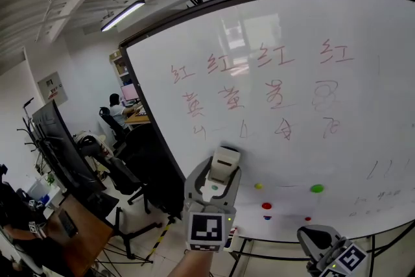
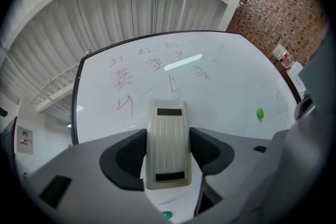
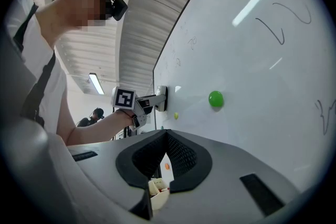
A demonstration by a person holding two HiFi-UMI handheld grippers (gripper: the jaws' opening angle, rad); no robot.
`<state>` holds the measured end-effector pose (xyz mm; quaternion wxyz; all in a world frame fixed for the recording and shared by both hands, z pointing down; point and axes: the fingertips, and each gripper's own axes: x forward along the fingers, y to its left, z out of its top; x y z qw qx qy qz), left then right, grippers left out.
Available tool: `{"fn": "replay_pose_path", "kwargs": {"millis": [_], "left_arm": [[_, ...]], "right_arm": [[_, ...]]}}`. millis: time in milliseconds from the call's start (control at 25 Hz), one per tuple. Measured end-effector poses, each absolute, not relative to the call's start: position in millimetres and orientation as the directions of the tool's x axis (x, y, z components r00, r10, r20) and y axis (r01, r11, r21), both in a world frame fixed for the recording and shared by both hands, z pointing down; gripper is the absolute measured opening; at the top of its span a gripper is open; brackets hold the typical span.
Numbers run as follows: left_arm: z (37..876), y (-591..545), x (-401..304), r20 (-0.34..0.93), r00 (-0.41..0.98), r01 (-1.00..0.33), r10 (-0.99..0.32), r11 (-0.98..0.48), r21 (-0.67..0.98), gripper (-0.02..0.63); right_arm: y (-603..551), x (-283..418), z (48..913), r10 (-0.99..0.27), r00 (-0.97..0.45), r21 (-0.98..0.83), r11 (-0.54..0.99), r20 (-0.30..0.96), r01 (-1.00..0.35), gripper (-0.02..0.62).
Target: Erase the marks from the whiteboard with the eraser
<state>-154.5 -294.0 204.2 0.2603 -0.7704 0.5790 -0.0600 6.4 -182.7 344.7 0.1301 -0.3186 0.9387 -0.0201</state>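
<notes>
The cream ribbed plastic eraser [image 2: 167, 136], likely light, stiff and slick, sits clamped by its long sides between the left gripper [image 2: 168, 155] jaws, while the right gripper [image 3: 167, 136] jaws are pressed together, empty.

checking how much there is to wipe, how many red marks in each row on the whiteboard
top row of red marks: 4
middle row: 4, the last one a smudgy scribble
bottom row: 4
total: 12
</notes>
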Motion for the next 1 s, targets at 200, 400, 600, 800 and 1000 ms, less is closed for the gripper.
{"fn": "replay_pose_path", "kwargs": {"millis": [200,400,600,800,1000], "left_arm": [[200.7,-288.2,-131.5,-0.214,0.345,-0.836,-0.914,-0.196,-0.513,0.282],[203.1,-282.4,-106.0,-0.14,0.385,-0.773,-0.912,-0.235,-0.589,0.284],[206.1,-298.8,-161.4,-0.174,0.333,-0.869,-0.927,-0.23,-0.439,0.287],[216.3,-301.3,-189.9,-0.186,0.253,-0.949,-0.949,-0.206,-0.238,0.287],[231.3,-294.9,-180.9,-0.149,0.27,-0.95,-0.951,-0.237,-0.204,0.284]], "right_arm": [[-178.8,16.3,348.8,-0.618,-0.757,-0.129,0.786,-0.214,-0.605,-0.002],[-177.2,25.8,350.6,-0.619,-0.757,-0.138,0.785,-0.21,-0.604,-0.002],[-175.8,39.0,351.4,-0.617,-0.762,-0.132,0.787,-0.198,-0.602,-0.002],[-165.2,47.6,349.6,-0.595,-0.78,-0.123,0.803,-0.193,-0.583,-0.002],[-174.0,63.2,341.3,-0.588,-0.772,-0.09,0.806,-0.241,-0.585,-0.002]]}}
